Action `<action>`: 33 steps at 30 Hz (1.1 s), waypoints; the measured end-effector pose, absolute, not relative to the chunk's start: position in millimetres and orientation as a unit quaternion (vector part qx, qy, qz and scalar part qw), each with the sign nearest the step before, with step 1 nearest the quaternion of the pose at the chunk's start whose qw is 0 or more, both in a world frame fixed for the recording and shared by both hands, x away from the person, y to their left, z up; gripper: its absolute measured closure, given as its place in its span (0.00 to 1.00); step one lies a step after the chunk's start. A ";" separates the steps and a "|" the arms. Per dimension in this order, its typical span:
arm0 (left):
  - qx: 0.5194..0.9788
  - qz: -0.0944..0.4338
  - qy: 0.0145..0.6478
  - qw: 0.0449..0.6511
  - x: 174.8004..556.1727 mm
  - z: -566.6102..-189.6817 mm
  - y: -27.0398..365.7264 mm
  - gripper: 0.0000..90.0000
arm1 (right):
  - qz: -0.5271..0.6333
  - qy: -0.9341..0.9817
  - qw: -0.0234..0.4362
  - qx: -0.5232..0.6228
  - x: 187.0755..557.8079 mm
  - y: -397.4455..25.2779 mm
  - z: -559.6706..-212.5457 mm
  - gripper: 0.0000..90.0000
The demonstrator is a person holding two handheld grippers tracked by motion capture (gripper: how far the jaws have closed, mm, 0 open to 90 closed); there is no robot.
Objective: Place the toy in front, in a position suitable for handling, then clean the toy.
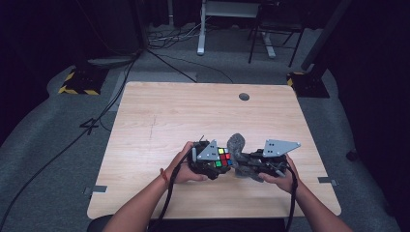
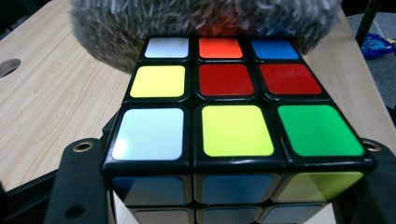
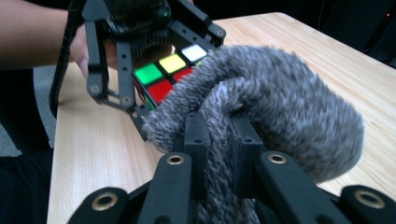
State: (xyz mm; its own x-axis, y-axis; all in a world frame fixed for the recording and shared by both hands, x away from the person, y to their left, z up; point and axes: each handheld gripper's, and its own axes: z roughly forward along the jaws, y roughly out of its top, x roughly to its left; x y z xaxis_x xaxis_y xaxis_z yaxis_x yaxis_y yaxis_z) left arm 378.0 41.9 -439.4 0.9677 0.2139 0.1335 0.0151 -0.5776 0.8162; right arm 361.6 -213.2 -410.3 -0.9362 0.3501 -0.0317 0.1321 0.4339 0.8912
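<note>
gripping the rigid, slick cube by opposite sides, left fingers clamp it; right fingers pinch the soft cloth (squashy, light) mid-frame.

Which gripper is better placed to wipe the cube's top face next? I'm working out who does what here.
The right gripper, probably. Its jaws are shut on the grey fuzzy cloth, which already lies against the far edge of the Rubik's cube. The left gripper is occupied clamping that cube.
</note>
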 end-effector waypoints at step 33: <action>0.865 0.078 0.069 0.491 385.7 -436.8 48.9 0.36 | 0.503 0.844 0.101 0.157 368.5 -207.3 -414.1 0.89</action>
